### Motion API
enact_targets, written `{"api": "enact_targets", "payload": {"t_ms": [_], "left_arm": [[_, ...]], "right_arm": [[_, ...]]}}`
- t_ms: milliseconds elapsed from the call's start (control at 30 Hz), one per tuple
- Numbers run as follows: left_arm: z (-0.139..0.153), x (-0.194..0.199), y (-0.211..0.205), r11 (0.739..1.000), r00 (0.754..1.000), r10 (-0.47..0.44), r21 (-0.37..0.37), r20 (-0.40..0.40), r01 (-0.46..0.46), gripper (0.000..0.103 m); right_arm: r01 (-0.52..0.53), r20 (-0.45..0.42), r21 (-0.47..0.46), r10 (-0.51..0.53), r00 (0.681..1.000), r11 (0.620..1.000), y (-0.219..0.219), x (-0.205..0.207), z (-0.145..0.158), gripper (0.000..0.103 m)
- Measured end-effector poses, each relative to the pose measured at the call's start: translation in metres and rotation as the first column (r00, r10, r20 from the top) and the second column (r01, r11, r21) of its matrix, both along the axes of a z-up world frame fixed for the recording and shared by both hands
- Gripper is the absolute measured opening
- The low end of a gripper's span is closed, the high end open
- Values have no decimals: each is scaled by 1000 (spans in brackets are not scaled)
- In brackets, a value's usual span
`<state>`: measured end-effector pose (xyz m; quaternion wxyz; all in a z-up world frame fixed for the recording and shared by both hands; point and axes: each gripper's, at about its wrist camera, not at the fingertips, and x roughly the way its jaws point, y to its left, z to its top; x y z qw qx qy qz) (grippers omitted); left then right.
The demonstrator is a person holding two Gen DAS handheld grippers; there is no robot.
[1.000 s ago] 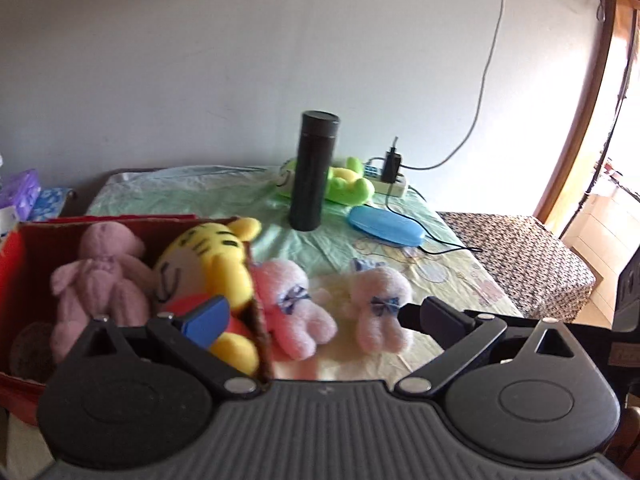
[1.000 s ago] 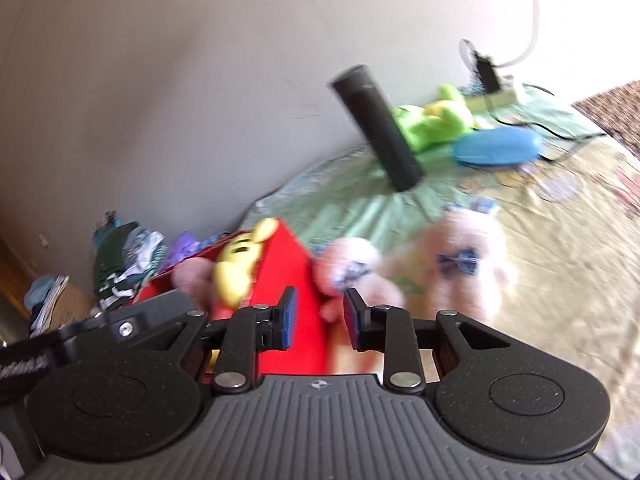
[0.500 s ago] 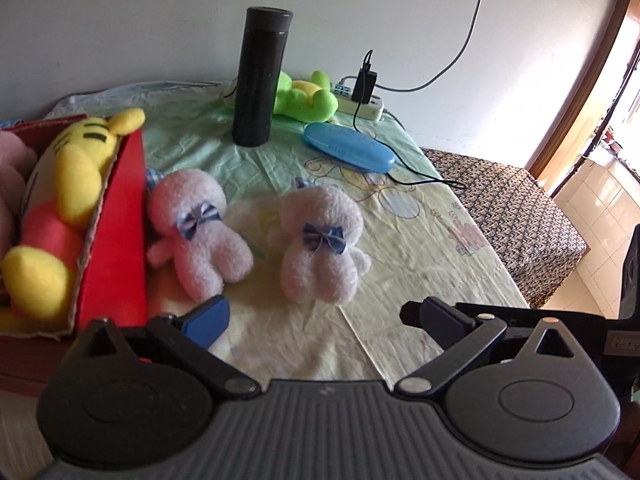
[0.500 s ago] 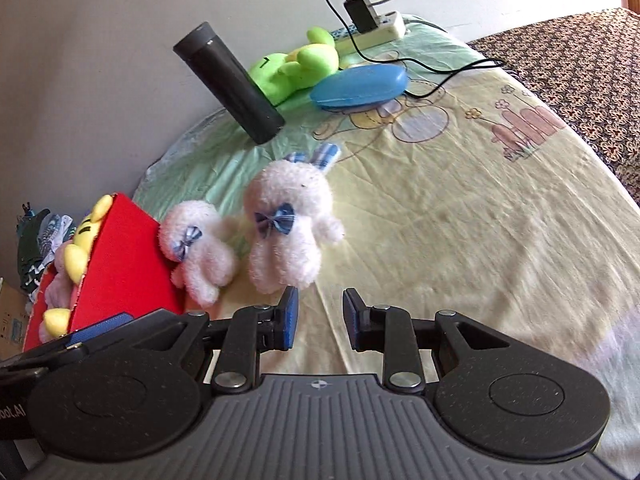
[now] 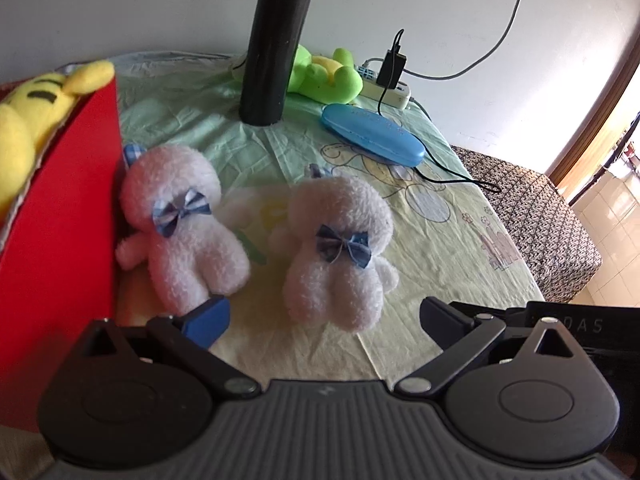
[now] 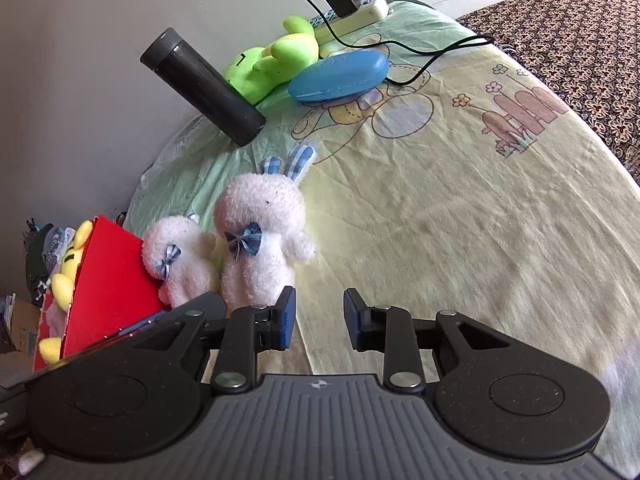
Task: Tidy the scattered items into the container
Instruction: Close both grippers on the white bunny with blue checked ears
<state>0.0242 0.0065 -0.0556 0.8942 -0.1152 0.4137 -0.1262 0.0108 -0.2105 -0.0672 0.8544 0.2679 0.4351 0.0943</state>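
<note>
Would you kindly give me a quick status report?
Left gripper open, right gripper narrowly open, both empty. Two pink bunnies outside red box. Path clear.

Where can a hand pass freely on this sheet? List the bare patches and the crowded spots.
Free: the wide yellow sheet right of the nearer bunny, below the blue case. Crowded: both bunnies against the red box; flask, green plush and power strip along the wall.

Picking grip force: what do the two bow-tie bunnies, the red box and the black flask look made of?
Left bunny and right bunny: fuzzy pale plush, fabric bows, likely soft.
Red box: matte red outside, likely cardboard; its rim shows a raw brown edge.
Black flask: smooth dark cylinder with faint sheen; metal or plastic, can't tell.
</note>
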Motion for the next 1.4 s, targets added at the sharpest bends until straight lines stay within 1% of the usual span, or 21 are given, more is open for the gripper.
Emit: {"api": "enact_targets", "payload": {"t_ms": [100,233,433,500,567,667,700,733,767,800,833,967,1067,1200,1267,1400], "left_arm": [[-2,7,7,998,1000,26,-53,-9,-27,100],[-6,15,18,987,997,64,-146,-36,-69,100],[-17,25,30,965,991,108,-230,-84,-125,100],[-17,27,28,967,990,122,-216,-73,-135,100],[-16,29,25,972,991,110,-201,-69,-122,100],[-21,34,23,973,992,94,-205,-89,-110,93],[-23,35,22,970,992,82,-219,-95,-102,81],[-24,37,22,966,992,69,-240,-102,-91,66],[-26,38,21,965,992,55,-251,-110,-82,62],[-27,39,20,965,992,48,-253,-114,-76,62],[-28,40,19,965,992,48,-251,-117,-76,62],[-35,45,17,964,990,34,-257,-135,-68,62],[-37,46,14,964,989,13,-261,-147,-51,62],[-35,41,11,962,988,-18,-273,-153,-25,57],[-33,36,10,959,987,-37,-284,-157,-9,57],[-29,20,9,952,981,-103,-304,-163,50,54]], "right_arm": [[-22,-9,11,22,1000,1000,1,12,-4,29],[-71,-16,61,72,997,996,7,28,-9,29],[-159,-15,70,161,987,985,23,44,-17,29],[-183,-23,63,184,983,981,27,46,-20,30],[-188,-30,60,190,981,980,30,48,-24,30],[-187,-39,82,191,981,979,31,52,-31,30],[-194,-43,87,198,979,977,32,54,-33,30],[-198,-51,87,203,978,976,33,55,-35,28],[-199,-61,94,206,977,975,33,56,-37,27],[-201,-65,113,209,976,973,31,56,-38,26],[-199,-68,126,209,976,972,30,55,-38,21],[-199,-54,123,207,977,972,25,50,-35,19],[-207,-48,102,212,976,973,25,46,-32,16],[-222,-33,52,224,974,974,27,40,-26,16],[-232,-31,28,233,972,972,26,36,-23,16],[-270,-39,9,271,962,963,19,23,-14,16]]}}
